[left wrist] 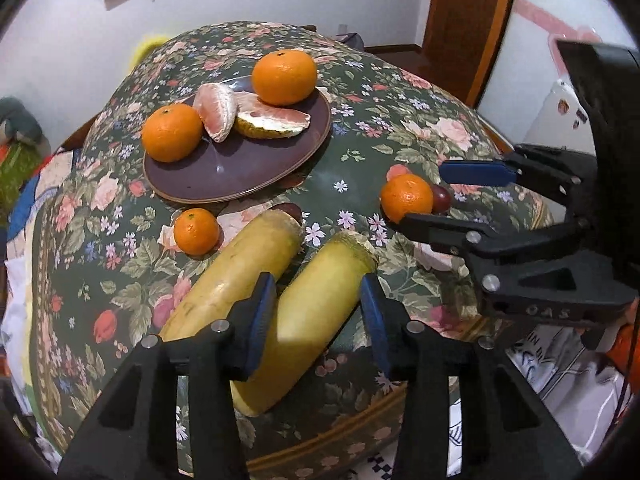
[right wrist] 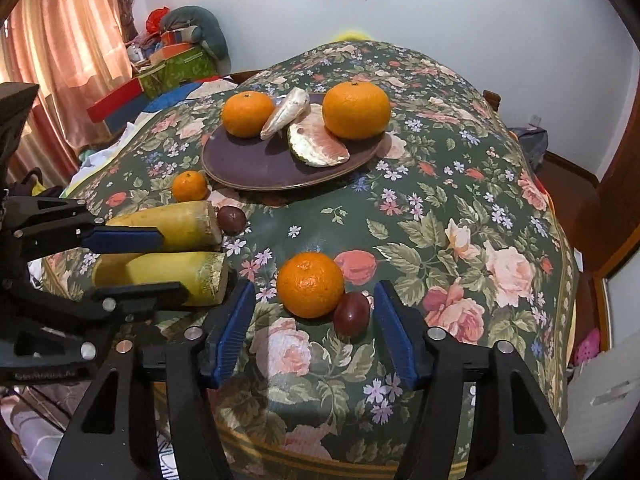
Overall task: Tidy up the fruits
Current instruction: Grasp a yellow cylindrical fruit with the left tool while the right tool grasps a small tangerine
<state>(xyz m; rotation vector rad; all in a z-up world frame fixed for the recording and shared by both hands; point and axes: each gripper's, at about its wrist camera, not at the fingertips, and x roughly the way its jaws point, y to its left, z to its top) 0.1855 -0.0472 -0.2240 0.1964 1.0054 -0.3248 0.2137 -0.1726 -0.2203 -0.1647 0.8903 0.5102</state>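
Plate [right wrist: 256,176] holds 2 oranges plus pomelo pieces. Your left gripper [left wrist: 318,312] spread, straddling yellow stalk [left wrist: 312,316]; right gripper [right wrist: 316,332] spread around loose orange [right wrist: 310,284], nothing gripped. Most fruit unsorted.

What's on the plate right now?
On the plate: two oranges and two peeled pomelo pieces between them. The plate's far rim behind the fruit is hidden.

Each hand-held gripper [left wrist: 318,316] is black plastic with blue finger pads [right wrist: 234,332] and silver screws.
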